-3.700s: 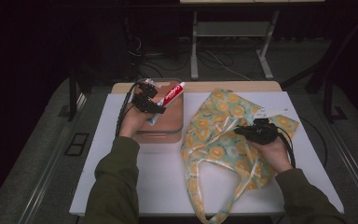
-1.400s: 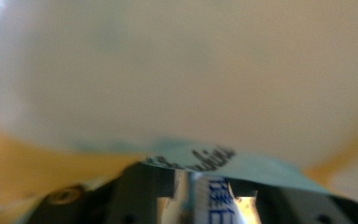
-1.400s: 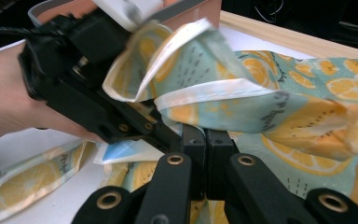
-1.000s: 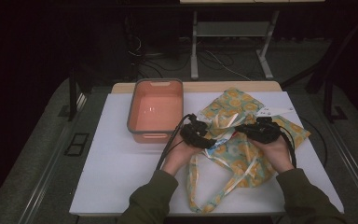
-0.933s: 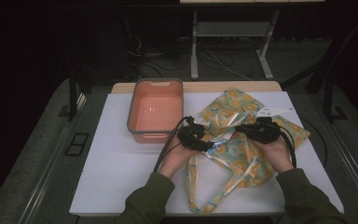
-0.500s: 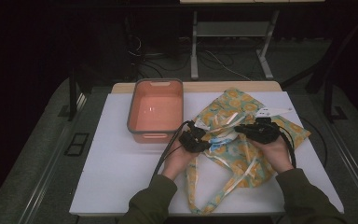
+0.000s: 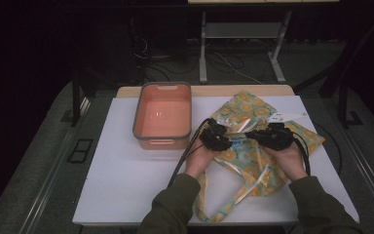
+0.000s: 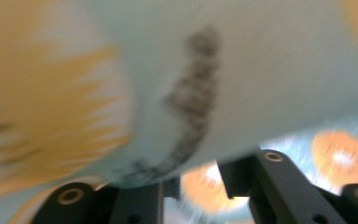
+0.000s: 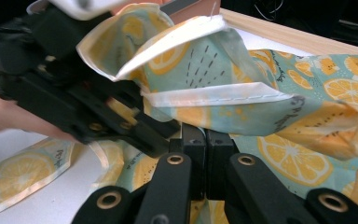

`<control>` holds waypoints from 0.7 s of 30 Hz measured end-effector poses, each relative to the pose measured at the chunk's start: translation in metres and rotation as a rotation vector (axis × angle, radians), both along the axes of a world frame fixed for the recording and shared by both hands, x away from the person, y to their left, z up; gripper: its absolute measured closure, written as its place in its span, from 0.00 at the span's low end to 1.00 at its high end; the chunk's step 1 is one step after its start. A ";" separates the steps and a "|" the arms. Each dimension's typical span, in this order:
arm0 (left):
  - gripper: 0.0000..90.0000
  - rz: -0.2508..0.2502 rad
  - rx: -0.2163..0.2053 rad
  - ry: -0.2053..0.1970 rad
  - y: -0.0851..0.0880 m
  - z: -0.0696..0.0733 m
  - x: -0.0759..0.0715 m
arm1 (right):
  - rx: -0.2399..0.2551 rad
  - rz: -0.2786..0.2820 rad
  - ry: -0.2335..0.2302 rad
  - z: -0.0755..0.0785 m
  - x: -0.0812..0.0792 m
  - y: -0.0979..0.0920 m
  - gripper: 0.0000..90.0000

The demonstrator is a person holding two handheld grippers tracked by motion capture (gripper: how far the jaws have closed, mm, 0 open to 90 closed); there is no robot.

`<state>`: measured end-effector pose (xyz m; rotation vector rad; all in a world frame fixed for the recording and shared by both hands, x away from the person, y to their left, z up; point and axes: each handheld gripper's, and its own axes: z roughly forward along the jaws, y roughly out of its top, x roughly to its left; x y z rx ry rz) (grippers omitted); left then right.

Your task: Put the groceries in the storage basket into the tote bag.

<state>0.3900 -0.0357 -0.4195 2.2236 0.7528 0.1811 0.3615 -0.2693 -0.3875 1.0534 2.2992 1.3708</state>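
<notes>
Resting on white table [image 7: 126, 180], dark room

A white table [image 7: 126, 190] with a pale wooden strip along its far edge carries 2 things: an orange tray [image 7: 164, 115] with a grey rim toward the far left, and a citrus-print cloth bag [image 7: 272, 168] (its straps trailing toward the near edge) spread just right of it.
</notes>
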 end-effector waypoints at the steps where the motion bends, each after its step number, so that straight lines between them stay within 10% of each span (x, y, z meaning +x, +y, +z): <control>1: 0.74 0.005 -0.015 -0.006 0.007 0.003 -0.004 | 0.000 -0.001 0.000 0.000 0.000 0.000 0.99; 8: 0.57 -0.013 -0.048 -0.072 0.052 0.021 -0.040 | -0.009 0.000 0.003 -0.001 0.000 0.003 0.99; 16: 0.40 -0.017 0.016 -0.041 0.067 -0.004 -0.050 | -0.024 0.012 0.009 -0.004 0.000 0.007 0.99; 21: 0.55 0.005 0.104 -0.053 0.061 -0.019 -0.044 | -0.025 0.018 0.010 -0.004 -0.003 0.007 0.99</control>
